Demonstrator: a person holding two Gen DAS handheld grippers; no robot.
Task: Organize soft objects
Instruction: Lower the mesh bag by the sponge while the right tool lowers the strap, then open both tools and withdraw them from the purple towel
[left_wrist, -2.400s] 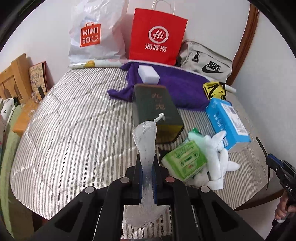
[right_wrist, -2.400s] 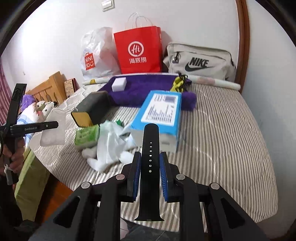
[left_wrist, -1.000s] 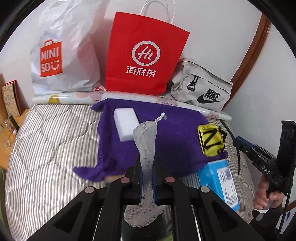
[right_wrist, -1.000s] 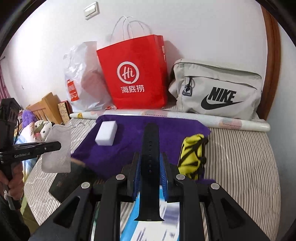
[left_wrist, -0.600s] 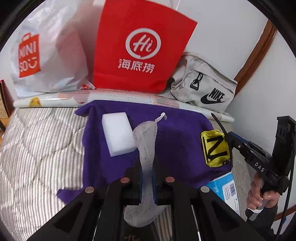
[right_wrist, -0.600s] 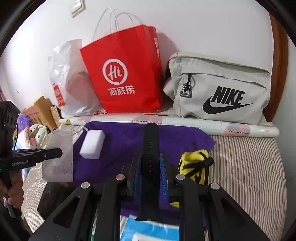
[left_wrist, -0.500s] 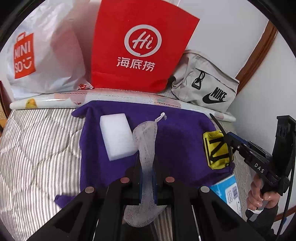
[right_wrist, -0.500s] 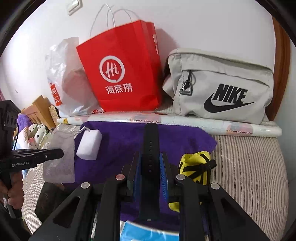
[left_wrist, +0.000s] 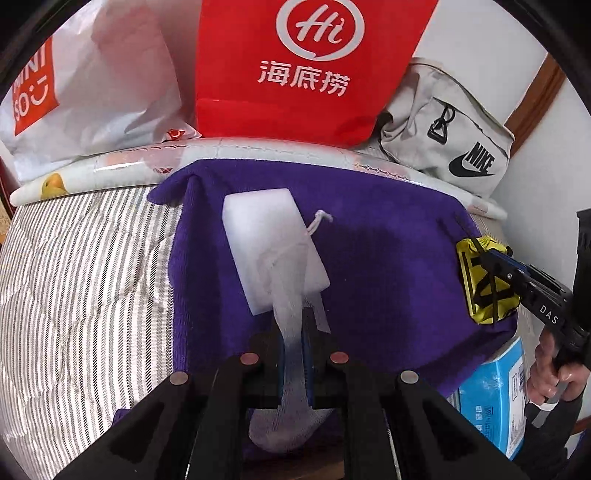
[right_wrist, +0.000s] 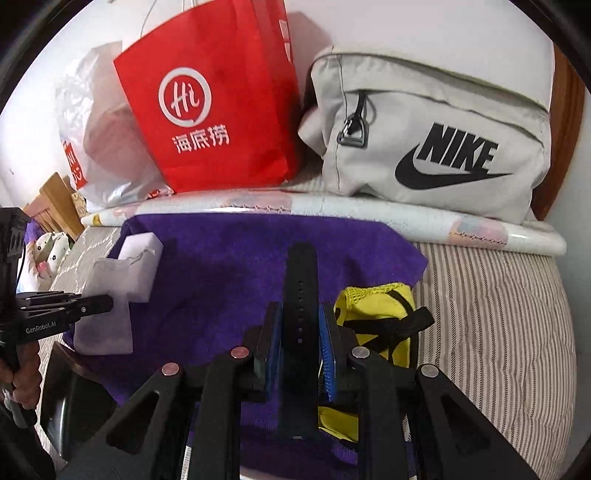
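Observation:
My left gripper is shut on a white mesh drawstring pouch, held just above a purple towel and over a white sponge block. My right gripper is shut on a black watch strap, held over the purple towel beside a yellow and black pouch. The yellow pouch also shows in the left wrist view. The left gripper and mesh pouch show at the left of the right wrist view, by the sponge.
A red paper bag, a white Miniso bag and a grey Nike bag stand against the wall behind a rolled sheet. A blue box lies at the towel's near right. A striped quilt covers the bed.
Both grippers have moved forward and down toward the purple towel, still holding their items. The mesh pouch now hangs over the white sponge.

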